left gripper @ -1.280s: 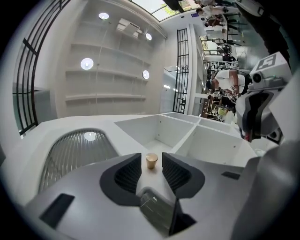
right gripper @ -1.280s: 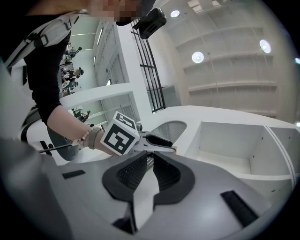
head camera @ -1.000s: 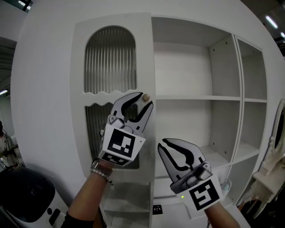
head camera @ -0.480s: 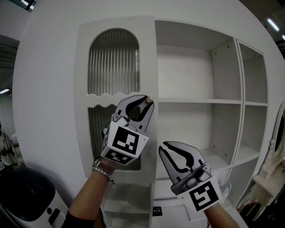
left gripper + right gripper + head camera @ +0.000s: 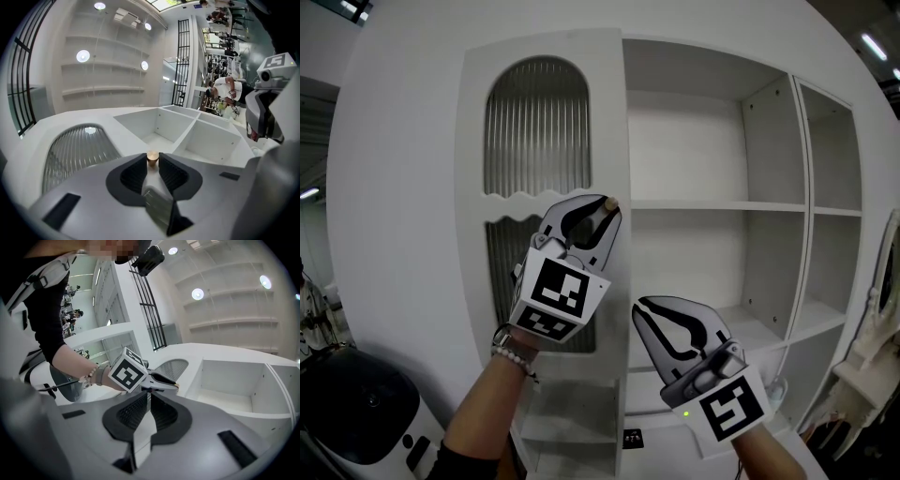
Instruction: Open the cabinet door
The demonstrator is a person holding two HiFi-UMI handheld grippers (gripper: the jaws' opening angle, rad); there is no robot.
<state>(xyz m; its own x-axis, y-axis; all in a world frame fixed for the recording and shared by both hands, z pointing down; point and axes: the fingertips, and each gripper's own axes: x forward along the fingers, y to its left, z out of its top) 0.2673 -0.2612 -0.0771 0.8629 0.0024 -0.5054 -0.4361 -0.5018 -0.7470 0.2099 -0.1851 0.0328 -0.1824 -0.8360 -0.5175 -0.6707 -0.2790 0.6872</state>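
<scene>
The white cabinet door (image 5: pixel 544 131) has ribbed glass panels and a small brass knob (image 5: pixel 610 202) on its right edge. My left gripper (image 5: pixel 607 210) points up at that knob. Its jaws have just been closing, and they now press on the knob (image 5: pixel 152 157) from both sides at the tips, as the left gripper view shows around the left gripper (image 5: pixel 152 162). My right gripper (image 5: pixel 644 309) hangs lower and to the right, in front of the open shelves. It is shut with nothing in it, its tips (image 5: pixel 150 394) meeting.
Open white shelf compartments (image 5: pixel 722 204) fill the cabinet to the right of the door. A dark rounded appliance (image 5: pixel 347 412) stands at the lower left. A white ornate piece (image 5: pixel 874 347) juts in at the right edge. People (image 5: pixel 225 89) are far behind.
The left gripper's jaws have narrowed from wide open around the knob to pinching it. The right gripper has kept still.
</scene>
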